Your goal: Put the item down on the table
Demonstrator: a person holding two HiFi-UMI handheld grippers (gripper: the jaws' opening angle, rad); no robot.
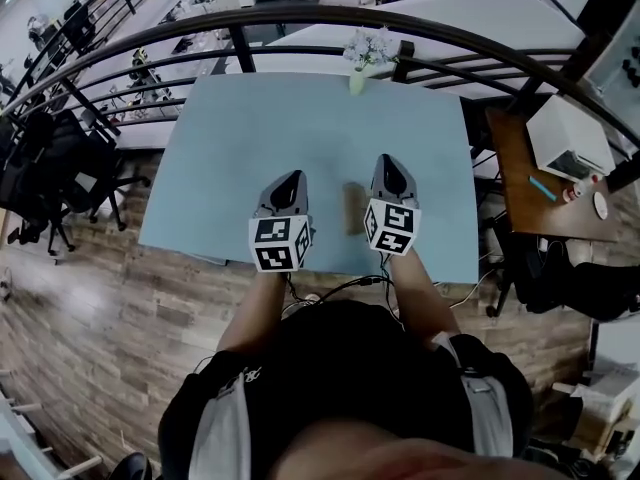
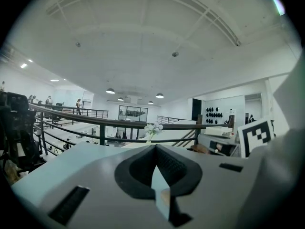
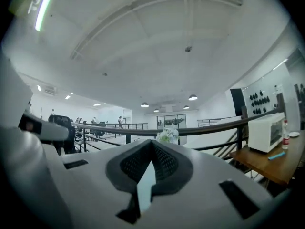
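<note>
The right gripper's (image 3: 152,142) fingers (image 3: 165,164) are pressed together at the tips with nothing between them. Only a pale sliver of table shows through the gap lower down. The left gripper's (image 2: 155,147) fingers (image 2: 172,167) are closed the same way and hold nothing.

In the head view both grippers hover over the near part of the table (image 1: 300,118), side by side, left gripper (image 1: 292,177) and right gripper (image 1: 388,161) pointing away from the person. The item (image 1: 353,208), a small brownish thing too blurred to identify, lies flat on the table in the gap between them. It sits just to the left of the right fingers, well back from their tips, and farther from the left fingers. Neither gripper touches it.

Straight beyond both pairs of fingertips, at the table's far edge, stand the flowers (image 1: 366,52), white, in a pale vase. Both gripper views show them just above the closed tips (image 2: 152,128) (image 3: 167,135). Behind the flowers runs the dark rail (image 1: 300,20).

To the right of the right fingers, off the table, is a wooden desk (image 1: 528,183) bearing a microwave (image 1: 568,143). To the left of the left fingers, beyond the table's edge, are dark chairs (image 1: 45,173). Behind the fingers, the person's forearms reach back to a dark top.
</note>
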